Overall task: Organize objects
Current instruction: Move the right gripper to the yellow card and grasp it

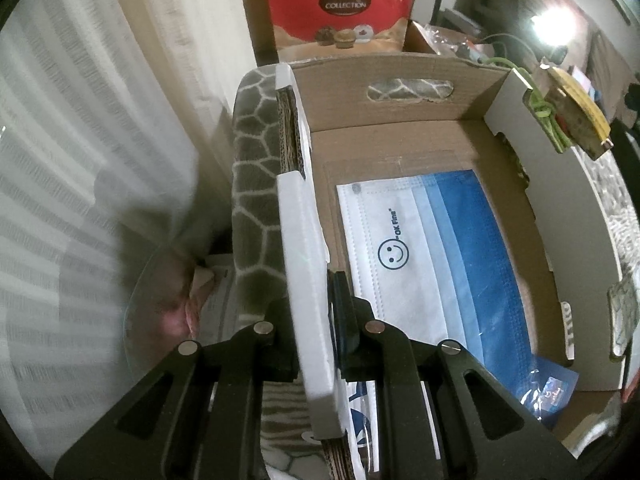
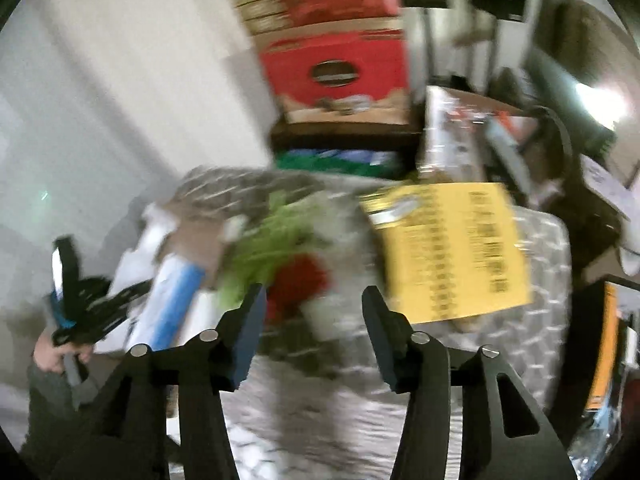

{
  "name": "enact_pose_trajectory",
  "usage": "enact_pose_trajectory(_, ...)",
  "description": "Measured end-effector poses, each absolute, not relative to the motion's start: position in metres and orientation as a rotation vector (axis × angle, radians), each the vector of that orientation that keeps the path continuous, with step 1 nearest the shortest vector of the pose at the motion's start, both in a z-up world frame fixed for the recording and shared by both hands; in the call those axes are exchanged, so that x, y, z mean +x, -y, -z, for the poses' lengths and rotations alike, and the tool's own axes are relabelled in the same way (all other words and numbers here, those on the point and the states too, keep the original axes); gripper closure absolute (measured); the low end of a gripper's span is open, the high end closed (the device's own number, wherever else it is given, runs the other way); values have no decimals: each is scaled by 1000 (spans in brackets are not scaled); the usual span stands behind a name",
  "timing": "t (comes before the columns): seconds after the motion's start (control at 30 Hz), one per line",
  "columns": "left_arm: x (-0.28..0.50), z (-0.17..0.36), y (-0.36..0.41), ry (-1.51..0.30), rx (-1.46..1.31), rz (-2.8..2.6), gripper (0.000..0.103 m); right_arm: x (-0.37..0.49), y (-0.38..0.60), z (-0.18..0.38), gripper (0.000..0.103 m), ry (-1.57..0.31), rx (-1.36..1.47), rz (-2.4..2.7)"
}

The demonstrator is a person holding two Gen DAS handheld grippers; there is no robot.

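An open cardboard box (image 1: 400, 136) rests on a giraffe-patterned blanket (image 1: 256, 184). Flat on its floor lies a blue and white pack of face masks (image 1: 440, 248) with a smiley logo. My left gripper (image 1: 310, 300) is shut on the box's white left wall (image 1: 304, 240), one finger on each side. In the blurred right wrist view my right gripper (image 2: 314, 296) stands open with nothing between its fingers, above the bed. Ahead of it lie a yellow printed pack (image 2: 452, 248), a green bundle (image 2: 272, 248) and something red (image 2: 300, 280). The left gripper (image 2: 80, 300) and the hand holding it (image 2: 52, 354) show at far left.
A red "Collection" gift bag (image 1: 340, 8) stands behind the box on stacked cartons. A white curtain (image 1: 80, 160) hangs to the left. A yellow-topped item tied with green cord (image 1: 576, 120) hangs at the box's right wall. Clutter and a bright lamp (image 1: 556, 24) fill the right.
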State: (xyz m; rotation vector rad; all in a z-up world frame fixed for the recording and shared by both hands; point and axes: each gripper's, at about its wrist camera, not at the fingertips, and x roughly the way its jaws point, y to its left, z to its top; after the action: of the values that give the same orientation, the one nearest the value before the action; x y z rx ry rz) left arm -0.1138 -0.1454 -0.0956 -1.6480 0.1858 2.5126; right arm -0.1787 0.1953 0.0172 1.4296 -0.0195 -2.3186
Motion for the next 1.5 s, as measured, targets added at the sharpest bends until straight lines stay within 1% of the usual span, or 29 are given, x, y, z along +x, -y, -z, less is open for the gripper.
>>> enact_pose_trajectory(0.17, -114, 96, 145, -191, -1646, -2511, 91, -204, -253, -14, 46, 120, 1470, 2404)
enact_pose_trajectory(0.37, -113, 95, 146, -175, -1640, -2522, 91, -226, -297, 6, 42, 242, 1528, 2435)
enact_pose_trajectory(0.6, -115, 95, 147, -169, -1639, -2527, 91, -230, -321, 37, 42, 411, 1576, 2393)
enact_pose_trajectory(0.77, -116, 94, 145, -176, -1644, -2527, 91, -230, -333, 54, 42, 558, 1542, 2340)
enact_pose_trajectory(0.83, -116, 94, 145, -168, -1648, -2527, 91, -231, -336, 58, 42, 586, 1540, 2330)
enact_pose_trajectory(0.87, -117, 94, 145, -163, -1649, -2528, 91, -231, -336, 60, 44, 596, 1541, 2326)
enact_pose_trajectory(0.93, -117, 93, 145, -162, -1649, -2530, 91, -231, -335, 61, 53, 601, 1542, 2319)
enact_pose_trajectory(0.97, -117, 93, 146, -165, -1650, -2530, 91, -231, -335, 62, 65, 597, 1543, 2318)
enact_pose_trajectory(1.0, -117, 93, 146, -164, -1651, -2532, 91, -230, -335, 62, 75, 590, 1545, 2320)
enact_pose_trajectory(1.03, -117, 94, 147, -165, -1651, -2531, 91, -229, -335, 61, 78, 582, 1545, 2328)
enact_pose_trajectory(1.1, -117, 94, 147, -172, -1650, -2532, 91, -226, -336, 58, 88, 576, 1529, 2343)
enact_pose_trajectory(1.2, -118, 94, 148, -173, -1650, -2533, 91, -219, -340, 48, 92, 596, 1484, 2344)
enact_pose_trajectory(1.5, -120, 94, 147, -170, -1651, -2532, 91, -212, -324, 21, 92, 653, 1382, 2248)
